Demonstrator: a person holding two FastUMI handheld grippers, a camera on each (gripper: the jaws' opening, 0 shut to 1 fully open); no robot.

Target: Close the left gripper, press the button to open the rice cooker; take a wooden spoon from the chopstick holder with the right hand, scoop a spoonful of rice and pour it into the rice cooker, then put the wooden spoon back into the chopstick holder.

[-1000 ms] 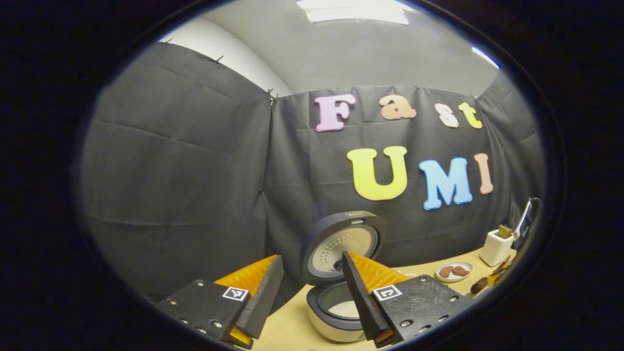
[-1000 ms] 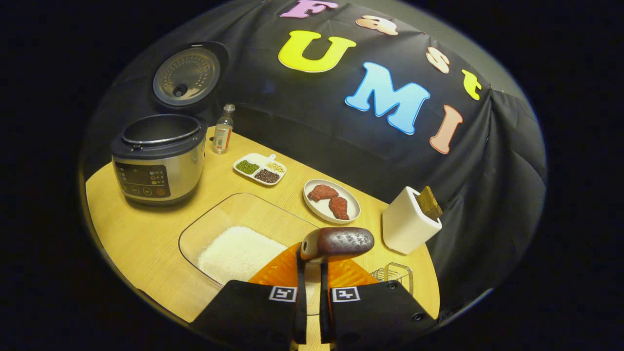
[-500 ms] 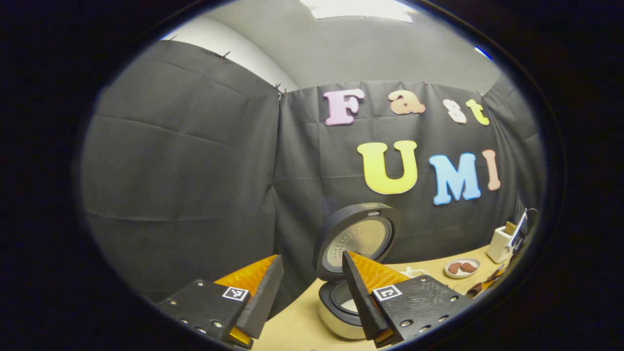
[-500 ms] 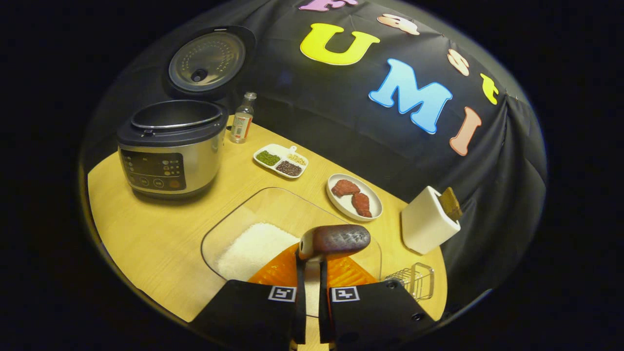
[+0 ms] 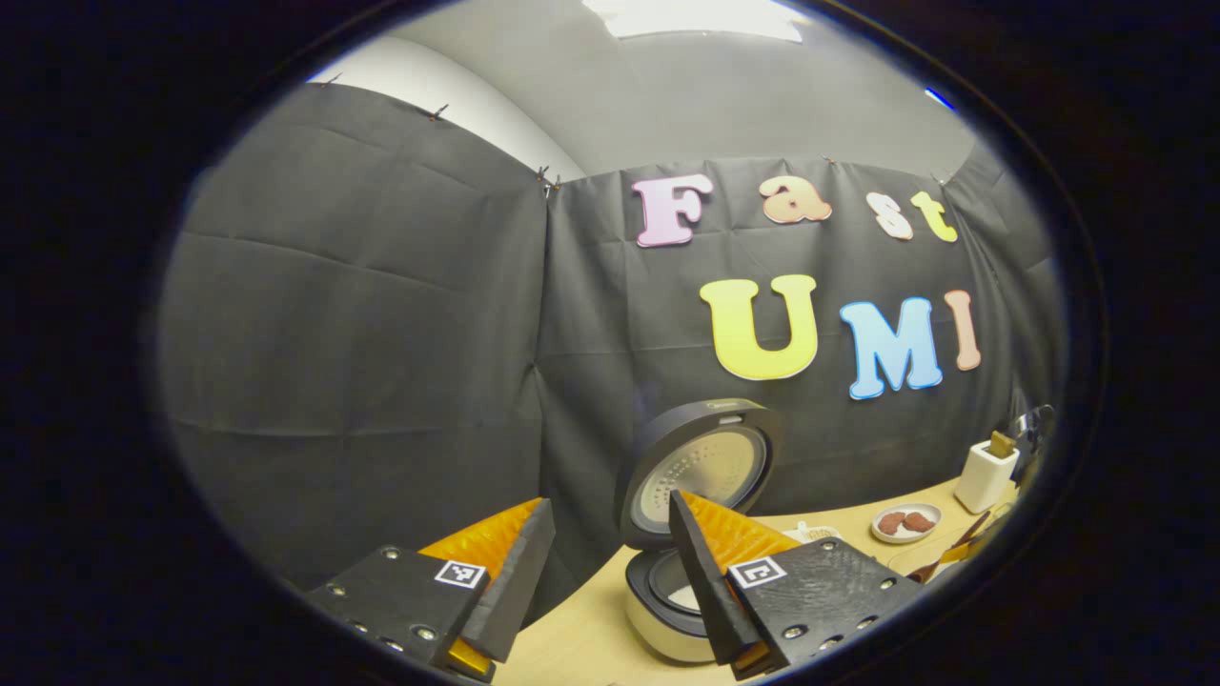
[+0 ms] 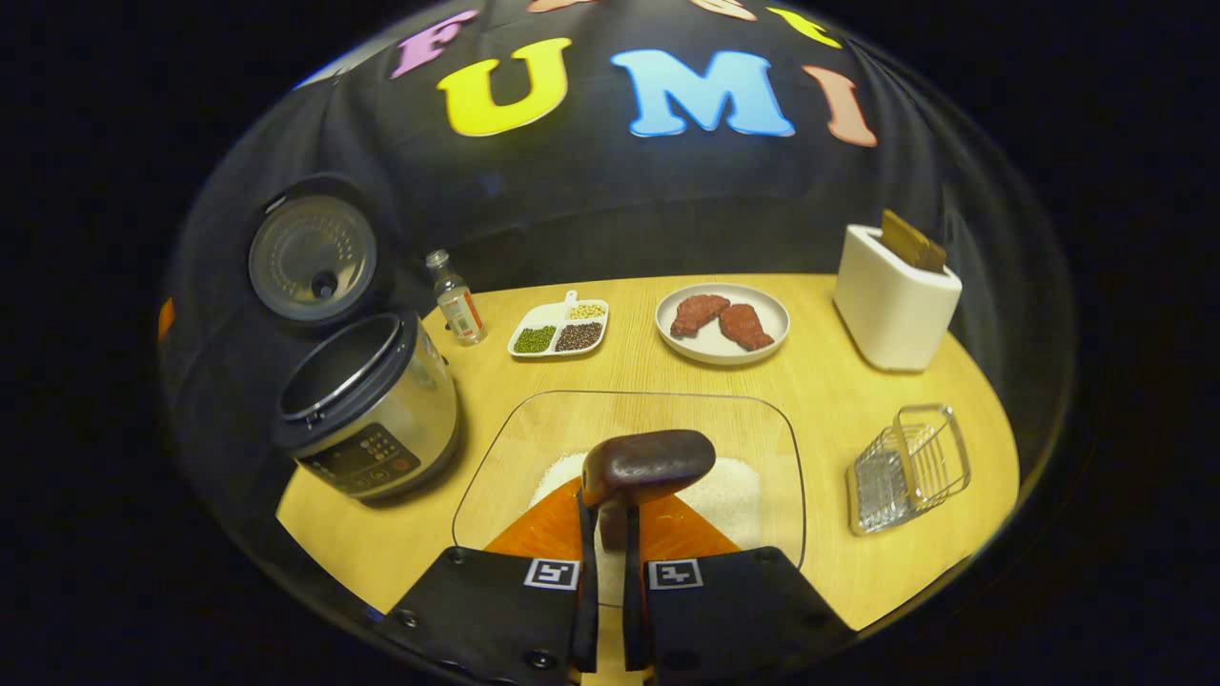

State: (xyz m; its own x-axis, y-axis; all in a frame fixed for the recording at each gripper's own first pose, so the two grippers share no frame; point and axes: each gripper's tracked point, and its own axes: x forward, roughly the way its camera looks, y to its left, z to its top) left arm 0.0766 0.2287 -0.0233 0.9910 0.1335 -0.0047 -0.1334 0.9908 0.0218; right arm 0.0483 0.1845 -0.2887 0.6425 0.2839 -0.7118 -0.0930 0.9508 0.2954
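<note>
Right gripper view: spoon held over the rice tray, cooker lid up

The right claw (image 6: 608, 534) is nearly closed, its two fingers pinching the handle of the wooden spoon (image 6: 648, 464), whose bowl hangs above the heap of rice (image 6: 726, 492) in the glass tray (image 6: 782, 429). The rice cooker (image 6: 367, 410) stands open at the worktop's (image 6: 820, 381) left edge, lid raised. The chopstick holder (image 6: 894, 305) sits at the far right. In the left gripper view the left claw (image 5: 606, 562) gapes wide and holds nothing.

The risks, as I judge them: the grip on the thin handle may let the spoon twist under load. A tilted bowl would spill grains on the way to the cooker.
</note>
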